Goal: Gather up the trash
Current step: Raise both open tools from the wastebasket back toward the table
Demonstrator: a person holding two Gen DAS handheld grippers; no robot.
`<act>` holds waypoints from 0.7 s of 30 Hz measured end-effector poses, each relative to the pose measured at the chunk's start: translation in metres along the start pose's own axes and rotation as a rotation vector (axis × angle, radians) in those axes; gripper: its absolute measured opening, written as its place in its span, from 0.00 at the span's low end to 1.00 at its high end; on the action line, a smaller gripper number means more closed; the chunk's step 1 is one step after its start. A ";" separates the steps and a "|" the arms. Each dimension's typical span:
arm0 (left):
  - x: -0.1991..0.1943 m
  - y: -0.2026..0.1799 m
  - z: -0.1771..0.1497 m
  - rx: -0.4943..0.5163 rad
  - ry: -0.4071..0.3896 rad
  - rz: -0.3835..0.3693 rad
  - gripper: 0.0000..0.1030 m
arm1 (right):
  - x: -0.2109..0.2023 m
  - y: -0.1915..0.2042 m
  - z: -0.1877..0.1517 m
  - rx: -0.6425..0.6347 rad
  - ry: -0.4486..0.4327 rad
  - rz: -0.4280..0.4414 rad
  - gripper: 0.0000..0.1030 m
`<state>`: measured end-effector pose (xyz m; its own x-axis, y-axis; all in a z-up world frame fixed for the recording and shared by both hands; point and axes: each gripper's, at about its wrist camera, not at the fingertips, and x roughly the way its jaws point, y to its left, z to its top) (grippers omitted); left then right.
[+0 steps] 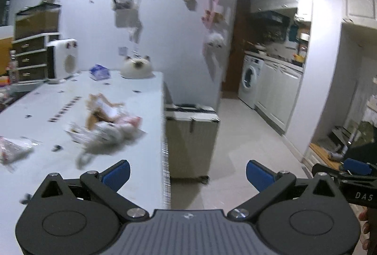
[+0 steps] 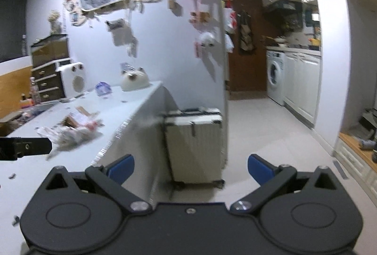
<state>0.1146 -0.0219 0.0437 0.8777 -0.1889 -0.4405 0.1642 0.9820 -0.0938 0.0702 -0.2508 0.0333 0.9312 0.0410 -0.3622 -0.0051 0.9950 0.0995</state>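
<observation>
A heap of crumpled wrappers and torn paper (image 1: 106, 127) lies on the white table (image 1: 141, 99), ahead and left of my left gripper (image 1: 188, 176). Another crinkled plastic wrapper (image 1: 13, 149) lies at the table's left edge. My left gripper is open and empty, above the table's right edge. In the right wrist view the same heap (image 2: 73, 130) lies on the table (image 2: 132, 108) to the left. My right gripper (image 2: 190, 169) is open and empty, over the floor beside the table. Both views are motion-blurred.
A cream suitcase (image 1: 190, 137) stands on the floor against the table's right end. A blue tissue pack (image 1: 100, 71), a cat-shaped object (image 1: 136, 67) and a white heater (image 1: 62, 58) sit at the table's far end. A kitchen with a washing machine (image 1: 251, 78) lies behind.
</observation>
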 end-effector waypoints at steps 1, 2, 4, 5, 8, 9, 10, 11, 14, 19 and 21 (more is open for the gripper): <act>-0.002 0.010 0.002 -0.007 -0.005 0.010 1.00 | 0.003 0.009 0.003 -0.005 -0.006 0.011 1.00; -0.002 0.020 0.004 -0.017 -0.008 0.020 1.00 | 0.005 0.017 0.005 -0.007 -0.010 0.024 1.00; -0.005 0.041 0.008 -0.036 -0.011 0.047 1.00 | 0.013 0.034 0.010 -0.010 -0.018 0.054 1.00; -0.006 0.052 0.009 -0.045 -0.014 0.067 1.00 | 0.018 0.043 0.012 -0.009 -0.019 0.063 1.00; -0.011 0.089 0.011 -0.066 -0.024 0.117 1.00 | 0.032 0.070 0.015 -0.011 -0.017 0.094 1.00; -0.013 0.102 0.012 -0.076 -0.027 0.135 1.00 | 0.038 0.080 0.017 -0.013 -0.012 0.106 1.00; -0.015 0.114 0.012 -0.090 -0.029 0.158 1.00 | 0.044 0.089 0.018 -0.017 -0.007 0.116 1.00; -0.018 0.127 0.012 -0.105 -0.033 0.181 1.00 | 0.049 0.099 0.019 -0.023 0.000 0.125 1.00; -0.025 0.164 0.011 -0.151 -0.040 0.234 1.00 | 0.064 0.128 0.021 -0.050 0.023 0.151 1.00; -0.031 0.223 0.006 -0.212 -0.042 0.328 1.00 | 0.094 0.176 0.026 -0.066 0.075 0.242 1.00; -0.032 0.241 0.002 -0.231 -0.053 0.340 1.00 | 0.108 0.195 0.029 -0.057 0.093 0.228 1.00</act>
<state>0.1269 0.2213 0.0369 0.8873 0.1524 -0.4354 -0.2392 0.9591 -0.1517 0.1807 -0.0549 0.0402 0.8660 0.2702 -0.4208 -0.2338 0.9626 0.1370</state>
